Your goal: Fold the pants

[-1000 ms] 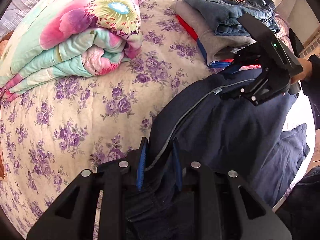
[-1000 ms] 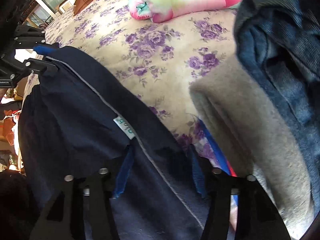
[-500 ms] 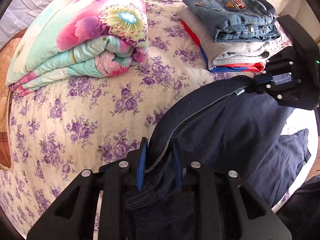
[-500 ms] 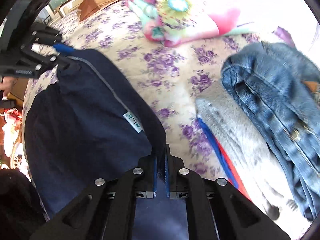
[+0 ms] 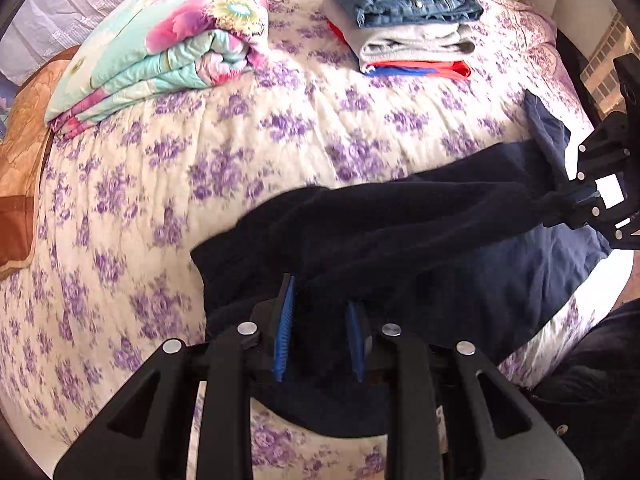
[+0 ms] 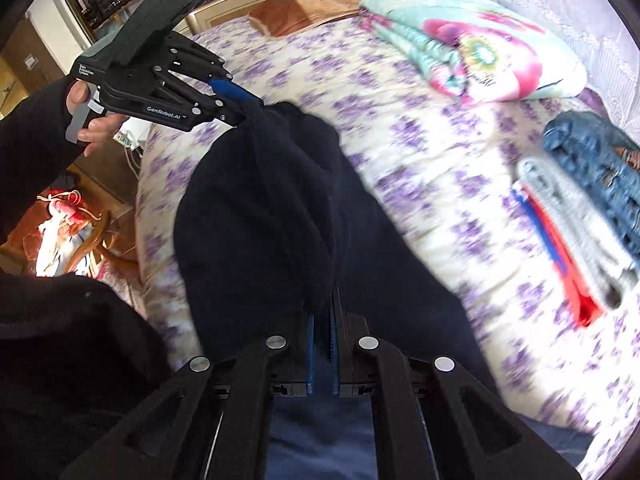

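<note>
Your one pair of navy pants (image 5: 400, 236) is soft, limp and light, sagging between both tools above the bed (image 5: 280, 152). The left tool (image 5: 320, 332) and right tool (image 6: 323, 344) each pinch bunched fabric; grip seams or edges instead. Nearby: one quilt (image 5: 160, 40), one stack of folded clothes (image 5: 408, 20).

The pants (image 5: 400, 240) lie across the near edge of the bed (image 5: 240, 168), stretched between the left tongs (image 5: 320, 336) at one end and the right tongs (image 5: 576, 200) at the other. Behind them on the bed, a folded quilt (image 5: 168, 40) sits to the left. A stack of folded clothes (image 5: 408, 20) sits to the right, well apart from the pants.
</note>
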Demonstrator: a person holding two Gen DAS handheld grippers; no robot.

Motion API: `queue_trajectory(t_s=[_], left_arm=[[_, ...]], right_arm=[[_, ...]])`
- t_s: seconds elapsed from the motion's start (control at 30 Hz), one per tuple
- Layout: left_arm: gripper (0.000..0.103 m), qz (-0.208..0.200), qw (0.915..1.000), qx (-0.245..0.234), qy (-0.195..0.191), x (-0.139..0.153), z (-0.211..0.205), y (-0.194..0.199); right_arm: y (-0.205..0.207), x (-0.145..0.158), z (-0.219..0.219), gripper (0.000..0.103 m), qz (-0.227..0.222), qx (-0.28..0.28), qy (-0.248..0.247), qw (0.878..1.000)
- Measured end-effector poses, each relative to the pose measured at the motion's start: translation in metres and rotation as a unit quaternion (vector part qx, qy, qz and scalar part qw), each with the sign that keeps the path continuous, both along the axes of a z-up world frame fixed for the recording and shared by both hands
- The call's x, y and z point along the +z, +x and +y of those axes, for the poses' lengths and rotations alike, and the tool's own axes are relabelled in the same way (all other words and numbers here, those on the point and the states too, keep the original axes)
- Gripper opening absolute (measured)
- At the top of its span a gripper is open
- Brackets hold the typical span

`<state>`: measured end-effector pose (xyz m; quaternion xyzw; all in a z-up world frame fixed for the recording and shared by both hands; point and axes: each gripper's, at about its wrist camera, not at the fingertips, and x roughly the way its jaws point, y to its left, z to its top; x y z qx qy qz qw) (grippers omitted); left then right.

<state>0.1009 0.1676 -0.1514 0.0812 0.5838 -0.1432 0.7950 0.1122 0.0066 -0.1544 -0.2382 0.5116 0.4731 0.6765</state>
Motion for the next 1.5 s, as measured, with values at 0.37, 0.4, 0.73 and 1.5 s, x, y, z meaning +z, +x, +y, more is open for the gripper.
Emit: queue_trajectory(t_s=[0.37,0.4,0.73,1.5], left_arm=[[0.023,0.022,0.9988,0.042,-0.015,-0.034,0.015,-0.065],[0.023,0.027,0.9984,0.047,-0.017,-0.038,0.016,-0.068],[0.022,0.034,0.9919,0.107,-0.059,-0.045,0.04,-0.099],[0.054,0.071,0.9737,0.2,-0.083,-0.094,-0.014,-0.096]], right_arm=[[-0.073,-0.045,0.017,0.007,0.035,0.005,-0.046,0.998],[-0.076,-0.051,0.018,0.007,0.035,0.005,-0.049,0.998],[-0.094,-0.098,0.021,0.015,0.043,-0.01,-0.07,0.997],[-0.077,-0.08,0.038,0.009,0.095,-0.094,-0.008,0.991]])
